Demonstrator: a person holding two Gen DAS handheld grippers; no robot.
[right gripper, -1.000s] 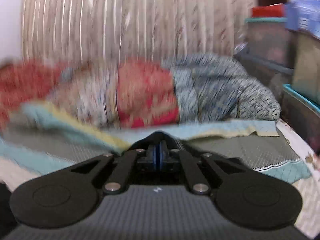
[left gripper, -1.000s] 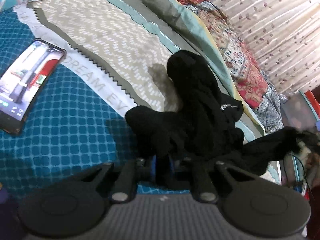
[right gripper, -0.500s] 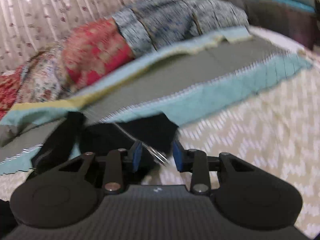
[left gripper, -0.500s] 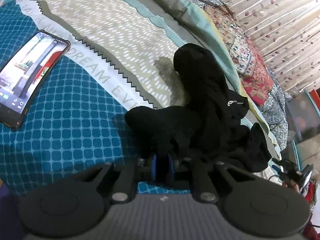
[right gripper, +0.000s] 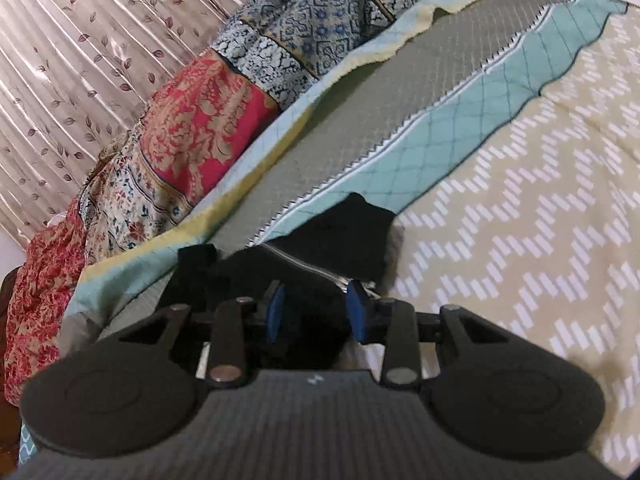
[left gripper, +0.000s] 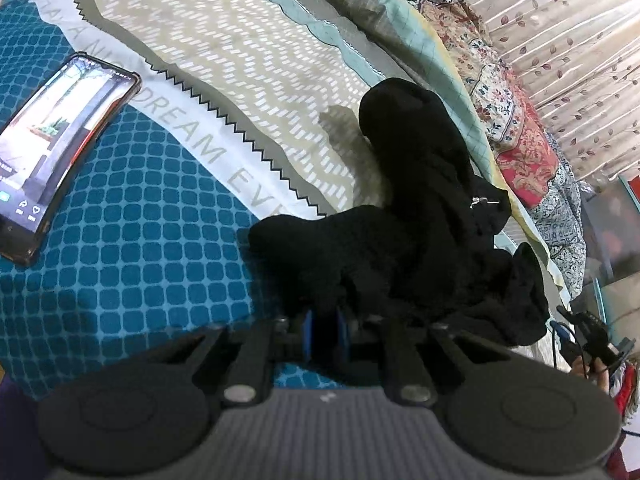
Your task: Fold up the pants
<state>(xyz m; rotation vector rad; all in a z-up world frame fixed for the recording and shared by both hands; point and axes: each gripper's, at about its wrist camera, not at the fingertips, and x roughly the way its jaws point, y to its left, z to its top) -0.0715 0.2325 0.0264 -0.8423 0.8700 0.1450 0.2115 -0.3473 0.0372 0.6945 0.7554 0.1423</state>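
Black pants (left gripper: pixel 420 216) lie in a crumpled heap on the bedspread, with a small metal zipper pull (left gripper: pixel 482 201) showing on the right side. My left gripper (left gripper: pixel 323 330) is shut on the near edge of the heap, its blue pads pinching black cloth. In the right wrist view, another part of the pants (right gripper: pixel 340 236) lies flat with a silver zipper (right gripper: pixel 304 264) running across it. My right gripper (right gripper: pixel 316 312) is low over this part. Its blue pads stand apart, with black cloth lying loose between them.
A phone (left gripper: pixel 56 148) with a lit screen lies on the teal checked bedspread (left gripper: pixel 132 220) at the left. A patterned quilt (right gripper: pixel 192 132) is bunched along the far side under a leaf-print curtain (right gripper: pixel 60 40). Storage boxes (left gripper: pixel 612 232) stand at the right.
My right gripper dropped from facing the quilt and curtain down onto the bed, rolled, and its jaws parted over the pants. The stretched-out cloth fell back onto the heap. My left gripper stayed put.
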